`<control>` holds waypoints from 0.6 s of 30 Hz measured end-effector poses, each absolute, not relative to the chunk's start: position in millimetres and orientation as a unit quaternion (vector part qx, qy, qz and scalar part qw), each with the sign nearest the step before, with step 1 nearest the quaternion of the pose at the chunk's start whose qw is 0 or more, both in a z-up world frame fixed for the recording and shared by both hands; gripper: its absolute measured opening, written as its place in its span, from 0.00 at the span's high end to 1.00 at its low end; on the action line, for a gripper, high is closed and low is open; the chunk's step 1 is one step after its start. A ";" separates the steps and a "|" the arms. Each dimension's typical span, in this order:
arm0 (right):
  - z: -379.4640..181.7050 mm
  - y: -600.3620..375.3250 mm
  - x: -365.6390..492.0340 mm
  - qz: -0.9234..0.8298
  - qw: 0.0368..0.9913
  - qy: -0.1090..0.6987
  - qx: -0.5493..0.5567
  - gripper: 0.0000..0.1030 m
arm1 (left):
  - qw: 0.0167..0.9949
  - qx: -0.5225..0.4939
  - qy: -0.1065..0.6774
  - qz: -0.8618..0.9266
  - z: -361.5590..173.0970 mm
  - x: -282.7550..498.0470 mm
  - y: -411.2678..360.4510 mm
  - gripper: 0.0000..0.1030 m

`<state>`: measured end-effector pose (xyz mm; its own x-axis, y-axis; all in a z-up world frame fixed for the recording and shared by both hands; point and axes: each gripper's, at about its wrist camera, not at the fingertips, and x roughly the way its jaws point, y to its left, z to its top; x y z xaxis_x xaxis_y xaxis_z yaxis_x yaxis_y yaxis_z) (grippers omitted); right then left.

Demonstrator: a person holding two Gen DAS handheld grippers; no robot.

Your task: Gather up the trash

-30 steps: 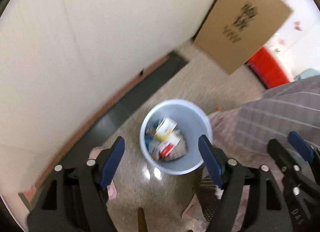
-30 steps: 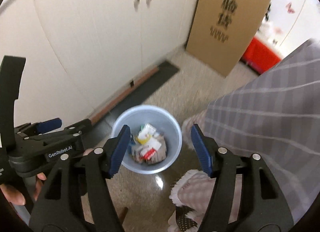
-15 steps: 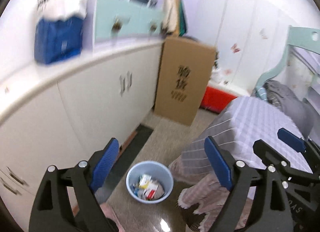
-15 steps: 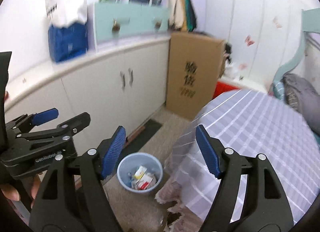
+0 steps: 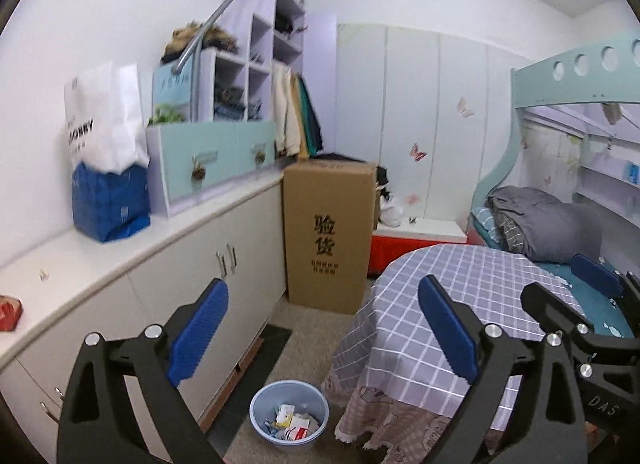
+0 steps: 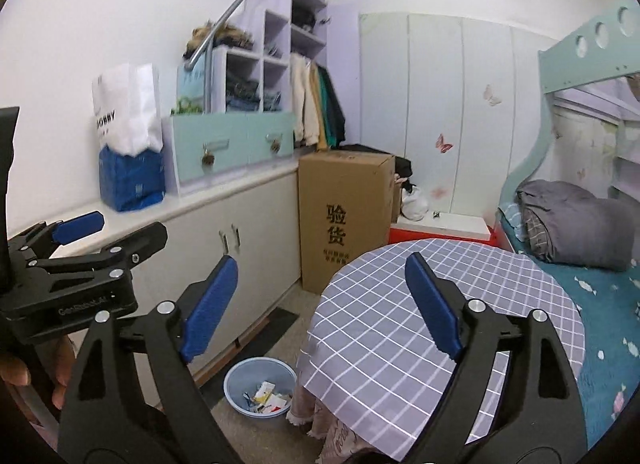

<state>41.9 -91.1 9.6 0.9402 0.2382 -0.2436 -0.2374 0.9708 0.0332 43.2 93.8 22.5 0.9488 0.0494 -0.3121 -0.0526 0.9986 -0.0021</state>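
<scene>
A light blue trash bin (image 5: pixel 289 415) stands on the floor between the white cabinets and the round table; it holds several wrappers and paper scraps (image 5: pixel 294 427). It also shows in the right wrist view (image 6: pixel 260 391). My left gripper (image 5: pixel 322 324) is open and empty, held high above the bin. My right gripper (image 6: pixel 320 304) is open and empty, also raised. The left gripper appears at the left of the right wrist view (image 6: pixel 76 240), and the right one at the right of the left wrist view (image 5: pixel 576 292).
A round table with a grey checked cloth (image 6: pixel 420 324) stands right of the bin. A tall cardboard box (image 5: pixel 328 236) stands by the white cabinets (image 5: pixel 224 276). A red wrapper (image 5: pixel 8 312) lies on the countertop. A bunk bed (image 6: pixel 580 224) is at the right.
Both grippers have risen and tilted up from close above the bin. The view went from looking down into the bin to looking across the room. Both jaws stayed open.
</scene>
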 end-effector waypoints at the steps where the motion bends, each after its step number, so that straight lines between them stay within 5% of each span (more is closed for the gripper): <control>1: 11.2 -97.6 34.5 0.117 0.986 0.119 0.005 0.16 | 0.988 -0.003 0.152 0.022 25.8 37.0 89.0 0.09; 18: 17.0 -148.7 -32.2 0.081 0.993 0.076 0.045 0.07 | 0.994 0.034 0.103 -0.015 37.2 -28.4 35.5 0.05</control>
<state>-32.2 -148.7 17.0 0.9754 0.1667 -0.1440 -0.1532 0.9830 0.1009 -28.4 35.5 37.2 0.9785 -0.0236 -0.2051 0.0374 0.9973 0.0636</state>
